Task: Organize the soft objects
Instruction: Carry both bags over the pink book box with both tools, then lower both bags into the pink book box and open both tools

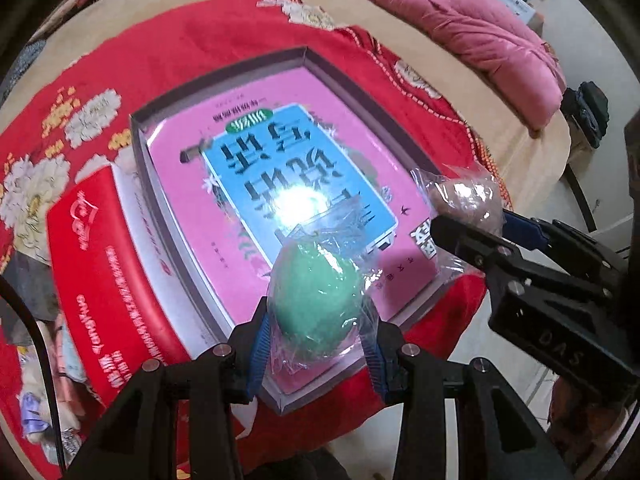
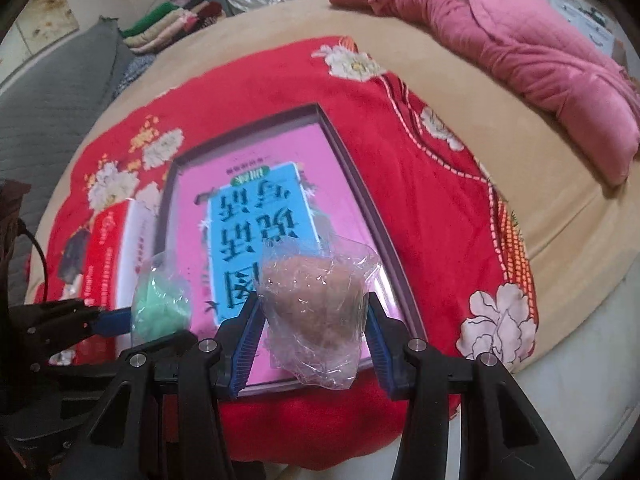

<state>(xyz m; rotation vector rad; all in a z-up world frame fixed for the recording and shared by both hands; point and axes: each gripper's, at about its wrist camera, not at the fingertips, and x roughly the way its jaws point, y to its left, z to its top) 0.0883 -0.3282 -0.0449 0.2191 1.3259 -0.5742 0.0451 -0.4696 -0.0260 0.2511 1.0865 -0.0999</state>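
My left gripper [image 1: 318, 342] is shut on a green soft ball in clear plastic wrap [image 1: 320, 300] and holds it over the near edge of a shallow open box [image 1: 138, 148] lined with a pink and blue printed sheet. My right gripper [image 2: 314, 336] is shut on a brown soft ball in clear wrap [image 2: 316, 304], over the same box [image 2: 348, 160] near its front right corner. In the left wrist view the right gripper [image 1: 476, 220] and brown ball [image 1: 468, 196] show at the right. In the right wrist view the green ball [image 2: 162, 308] shows at the left.
The box lies on a red flowered blanket [image 1: 200, 48] on a beige bed [image 2: 440, 52]. A red box lid [image 1: 92, 264] lies left of the box. A pink quilt [image 2: 520, 52] is bunched at the far right. Folded clothes [image 2: 172, 20] are stacked at the far left.
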